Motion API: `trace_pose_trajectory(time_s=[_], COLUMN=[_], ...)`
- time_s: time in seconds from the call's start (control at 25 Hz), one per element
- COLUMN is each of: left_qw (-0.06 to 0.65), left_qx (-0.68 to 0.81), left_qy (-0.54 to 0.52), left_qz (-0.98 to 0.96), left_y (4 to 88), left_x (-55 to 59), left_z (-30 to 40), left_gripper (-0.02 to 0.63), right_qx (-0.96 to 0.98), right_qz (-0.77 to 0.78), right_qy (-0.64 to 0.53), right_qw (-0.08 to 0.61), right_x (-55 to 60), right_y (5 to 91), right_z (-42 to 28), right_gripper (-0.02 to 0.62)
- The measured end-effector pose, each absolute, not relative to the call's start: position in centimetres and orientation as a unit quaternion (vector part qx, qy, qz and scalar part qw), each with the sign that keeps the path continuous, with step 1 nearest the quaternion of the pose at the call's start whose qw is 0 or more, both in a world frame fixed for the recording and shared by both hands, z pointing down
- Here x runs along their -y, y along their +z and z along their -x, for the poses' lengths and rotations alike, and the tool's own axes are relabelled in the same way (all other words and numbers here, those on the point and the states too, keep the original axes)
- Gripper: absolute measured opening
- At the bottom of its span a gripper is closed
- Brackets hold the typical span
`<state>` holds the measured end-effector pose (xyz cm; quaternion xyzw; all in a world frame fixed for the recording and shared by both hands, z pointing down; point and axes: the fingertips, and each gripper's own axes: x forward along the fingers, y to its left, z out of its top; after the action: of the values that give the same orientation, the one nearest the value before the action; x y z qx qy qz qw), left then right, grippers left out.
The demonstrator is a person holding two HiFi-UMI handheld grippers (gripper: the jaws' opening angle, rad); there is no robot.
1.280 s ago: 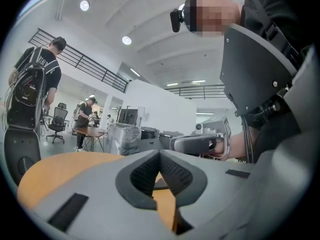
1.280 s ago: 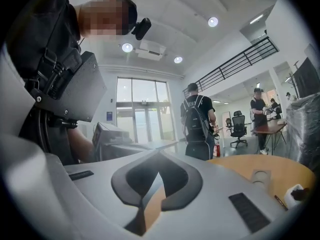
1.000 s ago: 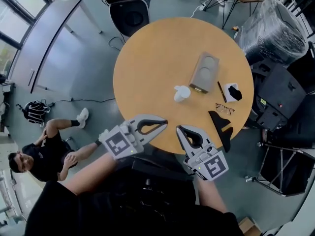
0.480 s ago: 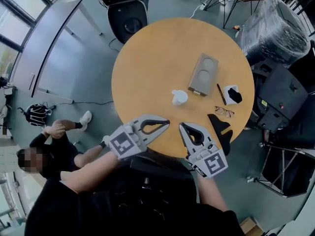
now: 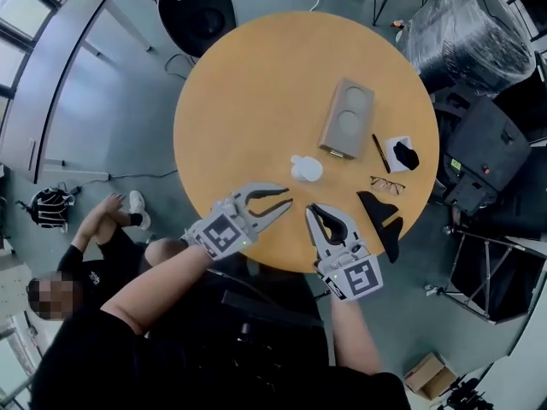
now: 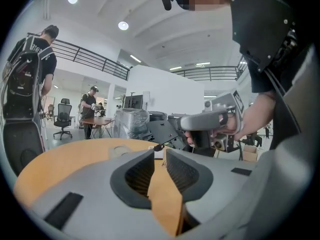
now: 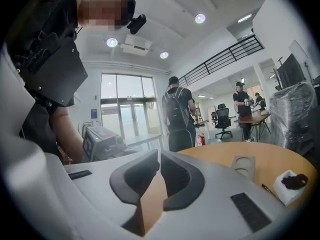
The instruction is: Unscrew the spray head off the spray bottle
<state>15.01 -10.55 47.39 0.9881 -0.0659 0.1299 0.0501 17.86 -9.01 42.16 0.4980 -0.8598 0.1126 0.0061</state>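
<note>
Nearest the person, over the near edge of the round wooden table (image 5: 256,84), the left gripper (image 5: 282,201) has jaws that have just been opening. They stand a narrow gap apart with only tabletop between them. Just right of it, the right gripper (image 5: 313,212) has also just begun opening, yet its tips look closed together and empty. Farther on, beyond both pairs of tips and touching neither, stands the small white plastic spray bottle (image 5: 305,168). Farther right lies a tan cardboard cup holder (image 5: 346,120).
</note>
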Motion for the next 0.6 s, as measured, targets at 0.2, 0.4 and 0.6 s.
trace_pose_trajectory(time_s=[0.2, 0.4, 0.6], left_qw=[0.049, 0.052, 0.050], left_qx=[0.088, 0.100, 0.101], left_qy=[0.141, 0.160, 0.184], left_qz=[-0.985, -0.981, -0.976], left_y=[54.9, 62.8, 69.3], left_x=[13.4, 14.9, 15.8], left_z=[-16.9, -17.6, -18.8], left_gripper=[0.201, 0.275, 0.335], right_qx=[0.854, 0.849, 0.840], right_qz=[-0.505, -0.512, -0.521], right_qy=[0.119, 0.124, 0.148], right_qw=[0.020, 0.025, 0.019], right_x=[11.0, 12.0, 11.9], right_y=[47.7, 52.7, 57.1], right_z=[-18.1, -18.2, -18.7], right_gripper=[0.040, 0.048, 0.048])
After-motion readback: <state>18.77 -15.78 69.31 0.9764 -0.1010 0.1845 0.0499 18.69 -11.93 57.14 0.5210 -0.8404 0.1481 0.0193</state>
